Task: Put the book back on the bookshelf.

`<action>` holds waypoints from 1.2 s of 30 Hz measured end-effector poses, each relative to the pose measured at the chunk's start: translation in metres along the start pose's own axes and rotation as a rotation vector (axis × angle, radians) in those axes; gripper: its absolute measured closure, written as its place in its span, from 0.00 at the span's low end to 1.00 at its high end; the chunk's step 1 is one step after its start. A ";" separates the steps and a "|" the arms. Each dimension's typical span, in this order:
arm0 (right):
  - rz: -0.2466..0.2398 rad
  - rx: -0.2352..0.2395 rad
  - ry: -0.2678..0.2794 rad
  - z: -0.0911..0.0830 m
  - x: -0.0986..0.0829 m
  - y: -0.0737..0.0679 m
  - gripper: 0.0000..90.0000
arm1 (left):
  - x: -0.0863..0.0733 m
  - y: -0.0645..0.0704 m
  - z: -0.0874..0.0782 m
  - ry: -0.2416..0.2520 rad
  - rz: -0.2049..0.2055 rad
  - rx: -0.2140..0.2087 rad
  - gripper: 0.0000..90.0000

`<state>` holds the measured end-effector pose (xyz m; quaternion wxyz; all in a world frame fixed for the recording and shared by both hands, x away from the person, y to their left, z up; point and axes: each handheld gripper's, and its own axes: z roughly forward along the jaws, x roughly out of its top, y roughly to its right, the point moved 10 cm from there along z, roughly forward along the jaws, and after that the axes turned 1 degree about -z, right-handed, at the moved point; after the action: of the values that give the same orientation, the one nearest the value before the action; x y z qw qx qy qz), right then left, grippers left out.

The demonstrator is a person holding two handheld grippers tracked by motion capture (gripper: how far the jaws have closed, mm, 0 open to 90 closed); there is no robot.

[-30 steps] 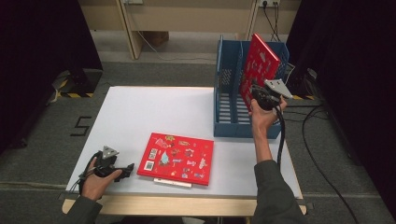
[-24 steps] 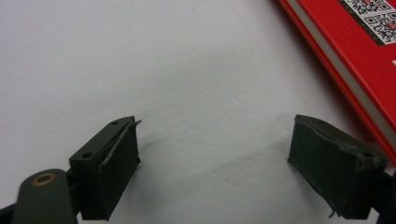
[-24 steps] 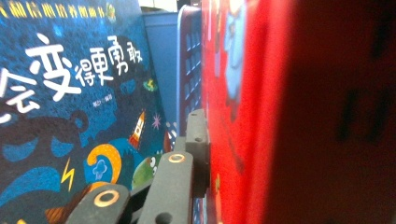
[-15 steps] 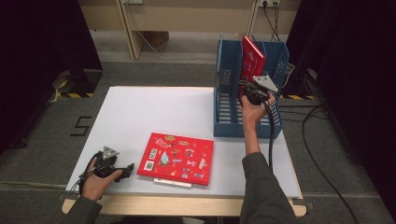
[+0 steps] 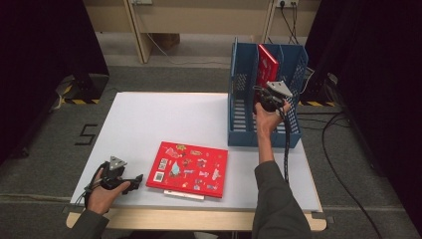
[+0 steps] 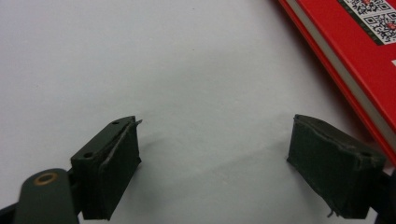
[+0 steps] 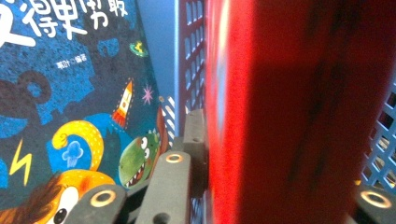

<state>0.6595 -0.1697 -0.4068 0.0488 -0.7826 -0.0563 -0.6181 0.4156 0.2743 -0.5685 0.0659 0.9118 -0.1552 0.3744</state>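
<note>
My right claw (image 5: 263, 98) is clamped on the upright red book (image 5: 266, 63), which has gone from tilted above the blue rack (image 5: 240, 74) a second ago to standing inside its right-hand slot, at the desk's far right corner. In the right gripper view a blue picture book (image 7: 70, 93) occupies the neighbouring slot. Judgement: filing is nearly complete; release remains. My left claw (image 5: 130, 181) rests wide open at the near left edge, beside the flat red book (image 5: 189, 168), likely next.

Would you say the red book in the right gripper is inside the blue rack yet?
Yes: the red book stands upright between the blue rack dividers.
</note>
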 end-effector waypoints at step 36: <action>-0.021 0.199 -0.104 -0.051 -0.030 -0.017 0.71 | -0.001 0.000 0.000 -0.003 -0.005 0.001 0.17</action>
<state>0.6012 -0.1609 -0.4245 0.1169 -0.8042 -0.1282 -0.5685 0.4150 0.2746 -0.5687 0.0664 0.9128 -0.1528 0.3728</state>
